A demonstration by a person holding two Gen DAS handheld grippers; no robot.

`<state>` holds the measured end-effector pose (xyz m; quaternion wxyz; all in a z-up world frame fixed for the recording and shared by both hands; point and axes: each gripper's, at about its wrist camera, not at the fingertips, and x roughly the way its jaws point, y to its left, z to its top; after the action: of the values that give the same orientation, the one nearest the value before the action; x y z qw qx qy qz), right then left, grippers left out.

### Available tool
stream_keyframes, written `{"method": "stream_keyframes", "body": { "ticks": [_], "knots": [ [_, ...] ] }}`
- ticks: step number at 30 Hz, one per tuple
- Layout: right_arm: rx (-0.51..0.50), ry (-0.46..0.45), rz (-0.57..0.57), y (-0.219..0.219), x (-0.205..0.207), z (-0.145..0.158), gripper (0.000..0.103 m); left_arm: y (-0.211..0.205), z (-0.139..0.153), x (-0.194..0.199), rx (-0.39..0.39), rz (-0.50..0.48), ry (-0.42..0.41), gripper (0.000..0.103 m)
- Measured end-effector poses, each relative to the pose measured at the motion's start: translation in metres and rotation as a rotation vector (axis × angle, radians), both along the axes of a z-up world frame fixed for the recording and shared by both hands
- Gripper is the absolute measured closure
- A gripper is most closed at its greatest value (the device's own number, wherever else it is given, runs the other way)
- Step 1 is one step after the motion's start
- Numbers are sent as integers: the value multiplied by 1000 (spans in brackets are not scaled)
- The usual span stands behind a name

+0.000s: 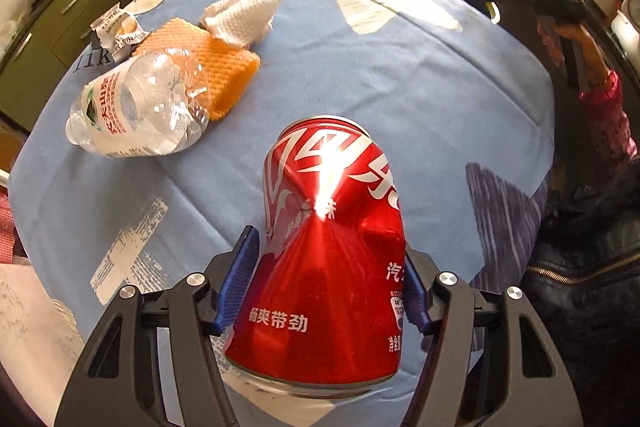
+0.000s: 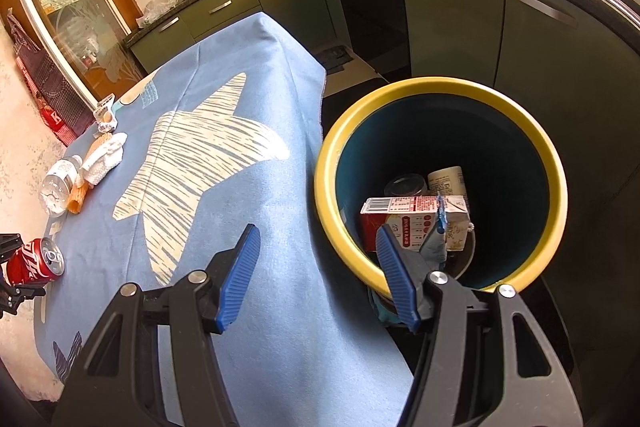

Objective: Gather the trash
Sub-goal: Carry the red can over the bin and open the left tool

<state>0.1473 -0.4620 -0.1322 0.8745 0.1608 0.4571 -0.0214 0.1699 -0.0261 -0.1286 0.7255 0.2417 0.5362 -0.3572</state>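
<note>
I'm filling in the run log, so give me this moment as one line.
left gripper: shut on dented red can | right gripper: open, empty, at yellow-rimmed bin | plastic bottle: on table

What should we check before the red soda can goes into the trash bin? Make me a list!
1. Left gripper squeezing the dented red soda can: ok, a blue pad on each side.
2. Can lifted off the blue tablecloth: cannot tell.
3. Yellow-rimmed trash bin has room: ok, only a milk carton and a few other items at the bottom.
4. Right gripper out of the way: not ok, it hangs open over the bin's near rim.
5. More trash left: yes, a plastic bottle and a wrapper.
</note>
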Motion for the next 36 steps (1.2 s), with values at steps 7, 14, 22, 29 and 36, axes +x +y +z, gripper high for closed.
{"method": "stream_keyframes", "body": {
  "ticks": [7,14,22,29,36],
  "knots": [
    [11,1,-20,-10,-5,-2,45,-19,17,-2,-70,23,-49,39],
    [18,-25,-33,-18,-12,5,45,-53,46,-10,-119,-45,-96,39],
    [17,-60,-109,-53,-40,18,45,-138,65,5,-182,-191,-119,39],
    [23,-76,-224,-104,-80,23,45,-253,71,17,-224,-351,-128,39],
    [56,-79,-305,-141,-111,13,45,-379,47,38,-238,-436,-90,40]
  ]
}}
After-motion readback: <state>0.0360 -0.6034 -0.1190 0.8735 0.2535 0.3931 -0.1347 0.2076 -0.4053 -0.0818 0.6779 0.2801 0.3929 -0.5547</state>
